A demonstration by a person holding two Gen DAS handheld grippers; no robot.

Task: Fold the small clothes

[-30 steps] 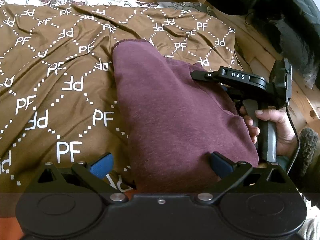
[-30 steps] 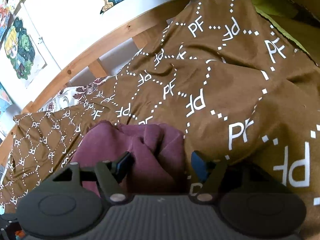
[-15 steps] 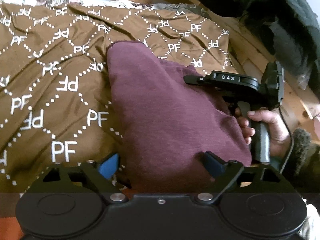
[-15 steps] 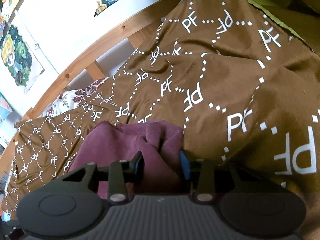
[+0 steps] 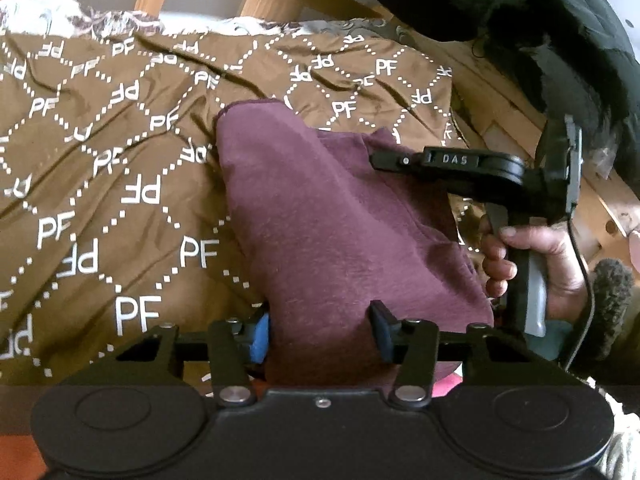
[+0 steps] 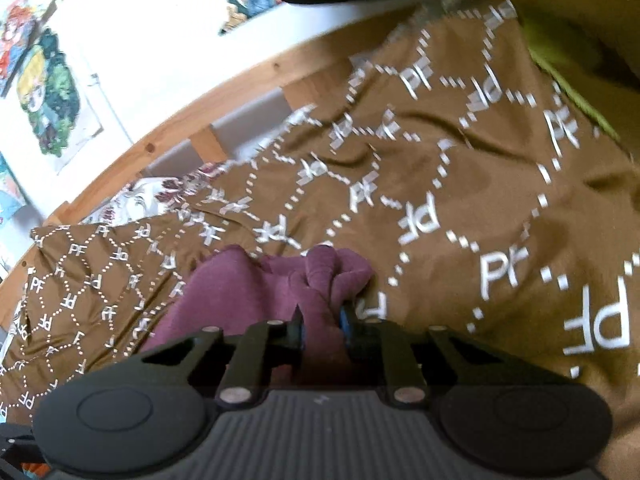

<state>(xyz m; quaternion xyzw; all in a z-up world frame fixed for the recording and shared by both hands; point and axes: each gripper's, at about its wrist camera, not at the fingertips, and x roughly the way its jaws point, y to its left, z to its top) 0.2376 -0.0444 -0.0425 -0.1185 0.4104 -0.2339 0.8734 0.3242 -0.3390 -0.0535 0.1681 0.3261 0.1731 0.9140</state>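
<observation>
A maroon garment [image 5: 336, 216] lay in the centre of the frame on a brown bedspread [image 5: 100, 184] printed with white "PF" letters. At bottom centre of the left wrist view, the left gripper [image 5: 322, 334] had its fingers partly spread, flanking the garment's near edge with cloth between them. In the right wrist view, the right gripper [image 6: 322, 326] at lower centre was pinched nearly together on a bunched fold of the garment [image 6: 256, 292]; a hand [image 5: 532, 264] held its handle at the right.
</observation>
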